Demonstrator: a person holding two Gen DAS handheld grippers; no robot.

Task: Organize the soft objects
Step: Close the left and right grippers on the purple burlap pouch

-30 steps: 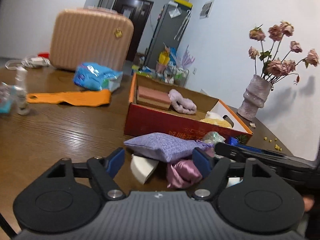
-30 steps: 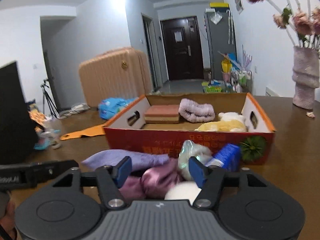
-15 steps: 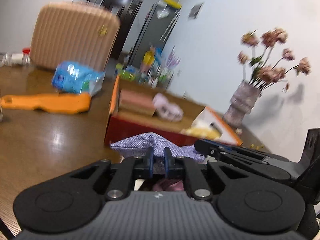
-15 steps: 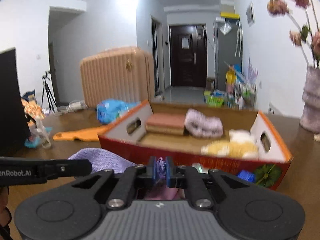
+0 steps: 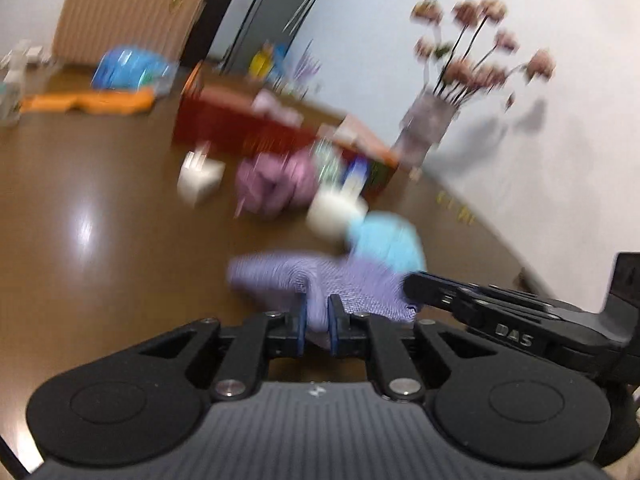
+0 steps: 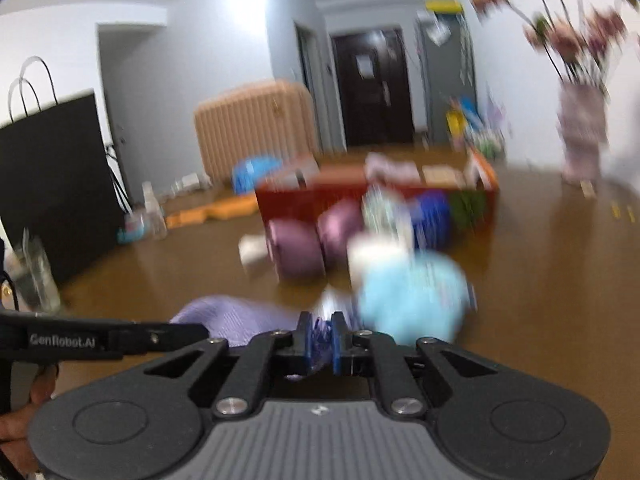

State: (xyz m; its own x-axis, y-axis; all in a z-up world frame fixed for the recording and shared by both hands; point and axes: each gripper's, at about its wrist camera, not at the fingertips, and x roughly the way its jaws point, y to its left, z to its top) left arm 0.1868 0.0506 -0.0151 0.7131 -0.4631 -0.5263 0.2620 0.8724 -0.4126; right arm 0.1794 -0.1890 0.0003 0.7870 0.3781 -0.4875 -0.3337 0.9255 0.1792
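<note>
My left gripper (image 5: 318, 312) pinches the lavender woven pouch (image 5: 280, 272) low over the brown table; its jaws are opening slightly, but the pads still press the cloth. My right gripper (image 6: 320, 328) is shut on the same pouch's (image 6: 228, 320) bunched purple end. A light blue soft thing (image 5: 388, 240) shows just past the pouch; whether it hangs from it I cannot tell. Further off, in front of the red cardboard box (image 5: 224, 128), lie a pink satin scrunchie (image 5: 272, 184), a white sponge (image 5: 198, 180) and a white round pad (image 5: 332, 212). Both views are motion-blurred.
A vase of dried flowers (image 5: 428, 128) stands right of the box by the wall. A beige suitcase (image 5: 128, 12), a blue packet (image 5: 128, 72) and an orange strip (image 5: 88, 102) sit at the back left. A black paper bag (image 6: 52, 184), small bottles (image 6: 152, 212) and a glass (image 6: 36, 280) line the left edge.
Both grippers stood open around the pile by the box, then shut on the lavender pouch and pulled it back away from the box. The light blue thing came into view.
</note>
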